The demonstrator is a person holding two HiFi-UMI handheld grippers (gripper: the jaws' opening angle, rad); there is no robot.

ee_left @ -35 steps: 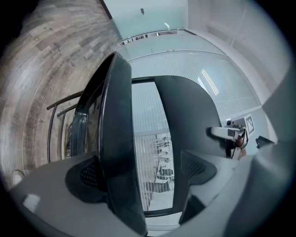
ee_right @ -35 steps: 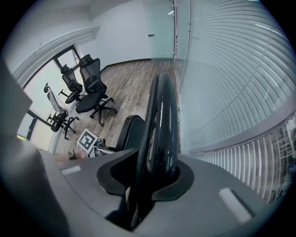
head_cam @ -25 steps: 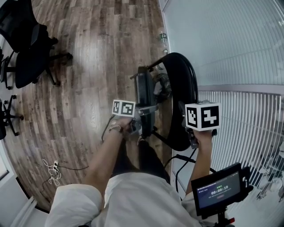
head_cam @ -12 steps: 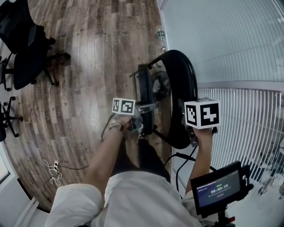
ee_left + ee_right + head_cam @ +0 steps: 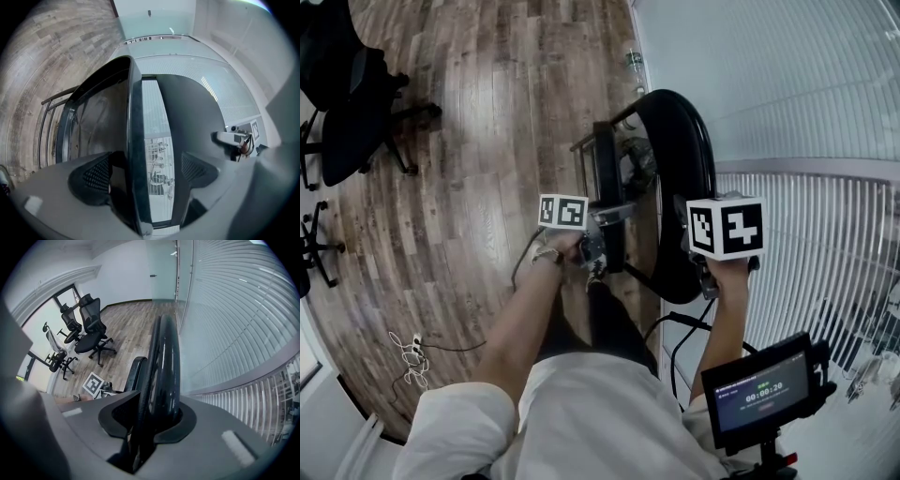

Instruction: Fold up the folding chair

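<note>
1. The right gripper point(image 5: 154, 420) points steeply down. Its jaws are pinched on the top rim of the backrest point(image 5: 166, 371), which rises straight out from between the pads.
2. The left gripper point(image 5: 146, 173) lies nearly level with its jaws spread. The edge of the seat point(image 5: 134, 140) runs between them, close by the left-hand pad, with a clear gap to the other pad. I cannot tell whether the near pad actually touches it.
3. The folding chair point(image 5: 680, 159) stands just ahead of both jaws, against the glass wall with blinds point(image 5: 797, 112). The seat is tipped up near the backrest, with a narrow gap left between the two panels.
4. I judge the fold to be in its last stage. The next move calls for the right jaws to steady the backrest while the left ones either bite the seat edge or push it across until the panels meet.
5. The legs and hinge are hidden beneath the panels, so I cannot see any latch. In the head view the marker cube covers the right gripper's tips.
6. Beyond the jaws are the wood floor point(image 5: 487, 141) and, well apart, the office chairs point(image 5: 91, 326).
</note>
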